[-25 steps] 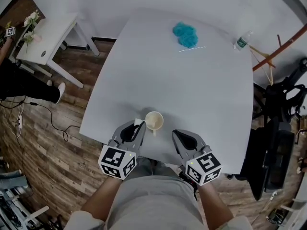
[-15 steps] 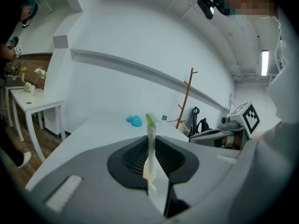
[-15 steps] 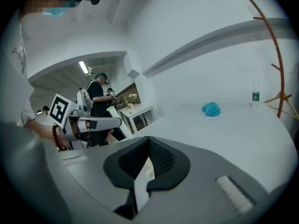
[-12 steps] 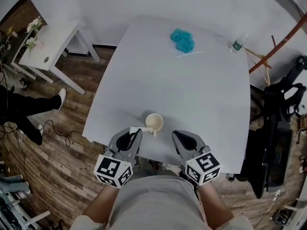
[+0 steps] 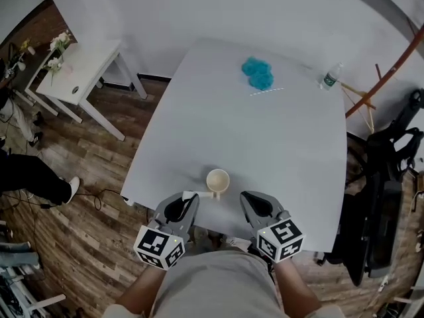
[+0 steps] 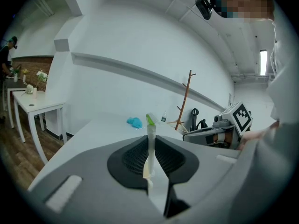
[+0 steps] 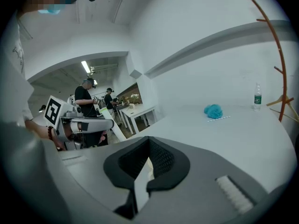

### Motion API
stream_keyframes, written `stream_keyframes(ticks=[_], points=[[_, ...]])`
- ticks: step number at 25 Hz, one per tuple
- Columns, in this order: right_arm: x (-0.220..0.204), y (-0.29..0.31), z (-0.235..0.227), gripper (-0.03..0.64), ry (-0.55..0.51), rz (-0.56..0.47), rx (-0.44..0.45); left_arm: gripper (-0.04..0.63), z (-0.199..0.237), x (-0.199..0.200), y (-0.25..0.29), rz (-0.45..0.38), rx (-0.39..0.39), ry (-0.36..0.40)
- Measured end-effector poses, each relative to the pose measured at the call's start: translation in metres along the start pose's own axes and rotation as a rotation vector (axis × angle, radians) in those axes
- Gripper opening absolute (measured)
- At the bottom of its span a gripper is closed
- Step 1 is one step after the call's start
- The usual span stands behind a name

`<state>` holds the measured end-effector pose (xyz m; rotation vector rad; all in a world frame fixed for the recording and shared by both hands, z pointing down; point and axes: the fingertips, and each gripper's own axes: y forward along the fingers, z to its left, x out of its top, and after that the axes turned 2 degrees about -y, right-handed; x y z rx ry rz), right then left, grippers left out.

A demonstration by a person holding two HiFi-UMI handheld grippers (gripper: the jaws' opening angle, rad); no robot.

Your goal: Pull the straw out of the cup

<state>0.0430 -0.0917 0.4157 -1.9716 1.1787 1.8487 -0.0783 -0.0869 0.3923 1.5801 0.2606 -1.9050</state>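
Fingers of your left gripper are clamping the straw. They are pressing on it from both sides. The straw is standing upright between them, and its green tip is showing above the white part.

In the head view this left gripper is hovering at the near edge of the table. A short white piece is showing at its tips, just beside the cup. The cup is standing upright on the table, near the front edge, between your two grippers and a little beyond them. The straw is out of the cup. Whether the white piece is touching the side of the cup, I cannot tell.

Your right gripper is holding nothing. Its fingers are lying closed together, with the tips meeting. In the head view the right gripper is hovering to the right of the cup, apart from it.

At the far side of the table a blue cloth is lying, and a thin stick is lying just beside it. A bottle is standing near the far right corner. To the left of the table a small white table with flowers is standing on the wooden floor.
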Motion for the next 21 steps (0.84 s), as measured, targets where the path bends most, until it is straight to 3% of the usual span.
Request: stream_keyframes(ticks=[21], points=[[0.003, -0.006, 0.007, 0.005, -0.025, 0.005, 0.014, 0.066, -0.005, 0.010, -0.011, -0.009, -0.002, 0.017]])
